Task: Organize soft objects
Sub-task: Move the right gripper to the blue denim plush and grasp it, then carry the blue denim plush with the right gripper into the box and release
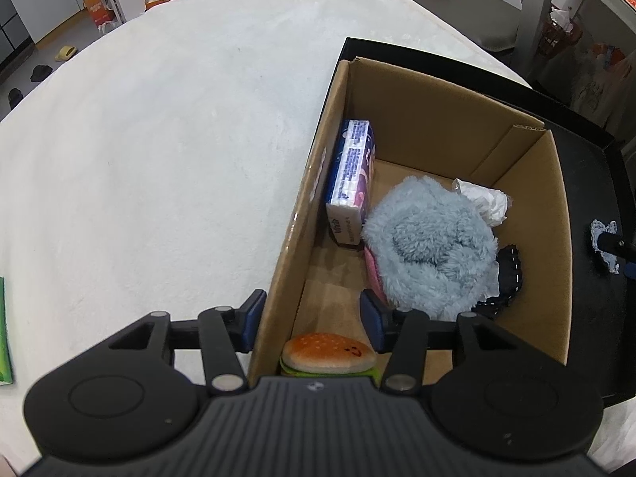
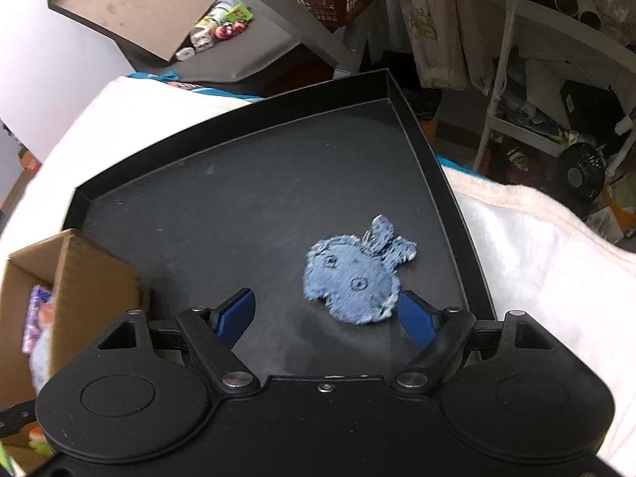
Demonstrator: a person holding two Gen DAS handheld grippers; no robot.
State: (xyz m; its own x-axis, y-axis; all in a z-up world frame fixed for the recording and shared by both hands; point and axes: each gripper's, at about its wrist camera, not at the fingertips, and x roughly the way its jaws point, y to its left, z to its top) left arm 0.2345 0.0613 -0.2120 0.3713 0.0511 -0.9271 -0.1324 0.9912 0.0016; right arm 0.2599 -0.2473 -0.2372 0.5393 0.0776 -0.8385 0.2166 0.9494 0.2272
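Observation:
A cardboard box (image 1: 528,238) stands on a black tray (image 1: 592,183). Inside it lie a fluffy light-blue plush (image 1: 433,242), a tissue pack (image 1: 351,183), crumpled white paper (image 1: 487,198), a dark stitched cloth (image 1: 510,274) and a burger plush (image 1: 328,353). My left gripper (image 1: 314,326) is open and straddles the box's left wall, above the burger plush. In the right wrist view a blue denim patch (image 2: 353,282) lies flat on the tray (image 2: 238,198). My right gripper (image 2: 326,318) is open just before the patch, its right finger beside the patch's edge. The patch also shows in the left wrist view (image 1: 604,244).
The tray sits on a white fuzzy cover (image 1: 159,139). A green item (image 1: 4,338) lies at the cover's left edge. The box corner (image 2: 71,278) stands left of my right gripper. Shelves (image 2: 556,79) and clutter fill the room beyond.

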